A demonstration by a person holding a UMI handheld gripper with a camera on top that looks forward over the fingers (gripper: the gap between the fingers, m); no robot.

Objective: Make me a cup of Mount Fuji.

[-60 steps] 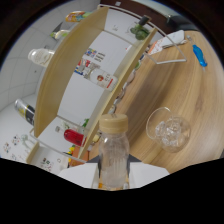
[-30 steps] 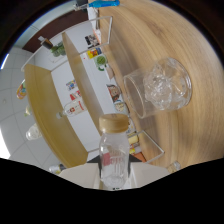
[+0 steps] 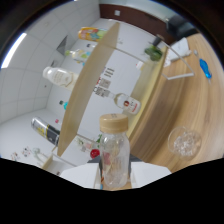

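Observation:
A clear small bottle with a tan cap stands upright between my fingers, which show only as white edges on either side of its base. My gripper is shut on the bottle and holds it off the table. A clear glass with ice in it sits on the wooden table, to the right of the bottle and a little beyond it. The whole scene appears tilted in this view.
A wooden shelf unit beyond the bottle carries several bottles and cartons, among them a white bottle lying across the view. A blue object and a thin white stick lie farther along the table.
The view has swung round: the glass of ice moved from up ahead to low on the right, and the shelf now fills the middle. The bottle stayed fixed between the fingers.

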